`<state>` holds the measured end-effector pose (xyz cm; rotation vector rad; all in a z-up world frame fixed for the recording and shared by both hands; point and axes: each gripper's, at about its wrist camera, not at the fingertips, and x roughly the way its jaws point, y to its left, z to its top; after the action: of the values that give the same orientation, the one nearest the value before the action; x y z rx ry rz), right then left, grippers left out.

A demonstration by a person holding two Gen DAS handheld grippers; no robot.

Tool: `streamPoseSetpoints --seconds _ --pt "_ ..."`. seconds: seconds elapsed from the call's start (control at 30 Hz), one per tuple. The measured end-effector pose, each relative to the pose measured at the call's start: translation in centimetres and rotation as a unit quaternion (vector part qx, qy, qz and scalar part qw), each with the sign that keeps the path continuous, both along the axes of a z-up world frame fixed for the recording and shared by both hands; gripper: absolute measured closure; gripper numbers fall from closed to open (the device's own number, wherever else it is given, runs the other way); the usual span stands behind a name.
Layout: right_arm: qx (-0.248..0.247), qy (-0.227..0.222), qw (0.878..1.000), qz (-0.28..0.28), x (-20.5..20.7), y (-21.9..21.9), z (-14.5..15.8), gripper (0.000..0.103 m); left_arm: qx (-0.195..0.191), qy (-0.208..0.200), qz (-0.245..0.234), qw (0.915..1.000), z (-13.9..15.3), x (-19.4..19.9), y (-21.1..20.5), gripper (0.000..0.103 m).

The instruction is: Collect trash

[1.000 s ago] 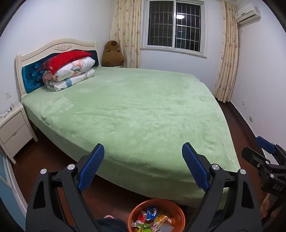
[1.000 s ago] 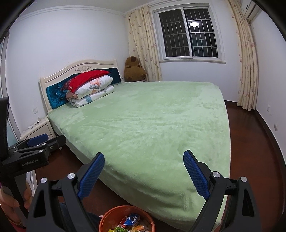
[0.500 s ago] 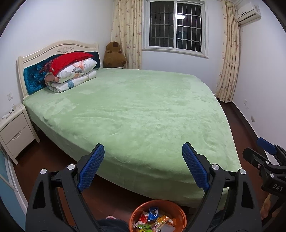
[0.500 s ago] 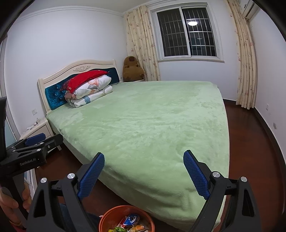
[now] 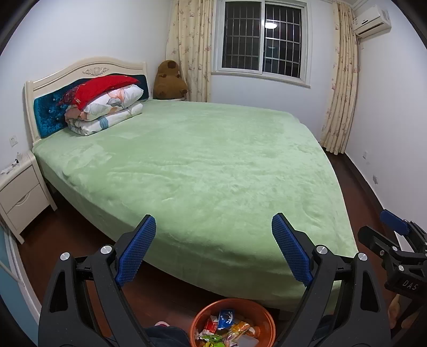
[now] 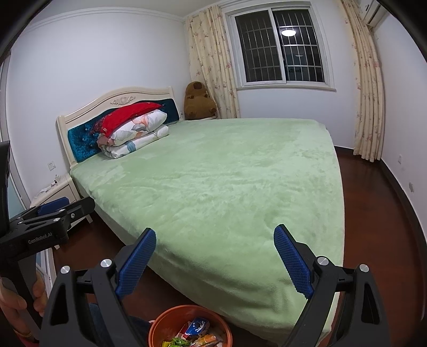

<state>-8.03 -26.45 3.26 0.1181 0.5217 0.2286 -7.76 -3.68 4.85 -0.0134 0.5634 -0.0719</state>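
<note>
Already sitting on the dark wood floor [image 5: 69, 240] at the foot of the bed [image 5: 213, 165], just below both grippers: orange bowl [image 5: 256, 309] of wrappers [image 5: 224, 324], holding blue, yellow, green and red packets. Looking done, or nearly so, judging by the bare green bedspread, with no loose litter showing on it or on the visible floor.

Hanging above the bowl with jaws spread wide and nothing between the blue pads: left gripper [image 5: 213, 248]. Hanging beside it, likewise wide and gripping nothing: right gripper [image 6: 214, 256], its side showing at the right edge of the left view. Possibly risking a knock to the bowl rim if either tool is dropping carelessly, tipping light wrappers back onto the floor. Also risking a clash between the two tools, being held so near each other. Likely missing scraps under the bed edge or behind the bowl, those spots being hidden.

Spreading outward: plush, slightly rumpled bedspread, probably soft enough to snag a pad and hide small bits. Resting at the headboard [image 5: 85, 72], folded quilts and a red pillow [image 5: 104, 85]. Standing at the left, a cream nightstand [image 5: 18, 197]; sitting in the far corner, a brown plush bear [image 5: 169, 80]; hanging beside a barred window [image 5: 263, 37], floral curtains; mounted high on the right, an air conditioner [image 5: 372, 20].
</note>
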Motion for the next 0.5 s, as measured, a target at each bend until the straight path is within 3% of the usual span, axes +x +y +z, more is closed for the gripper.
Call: streamPoseSetpoints --seconds 0.5 --pt "-0.001 0.004 1.0 -0.001 0.13 0.02 -0.21 0.014 -0.003 0.004 0.004 1.0 -0.06 0.16 0.1 0.017"
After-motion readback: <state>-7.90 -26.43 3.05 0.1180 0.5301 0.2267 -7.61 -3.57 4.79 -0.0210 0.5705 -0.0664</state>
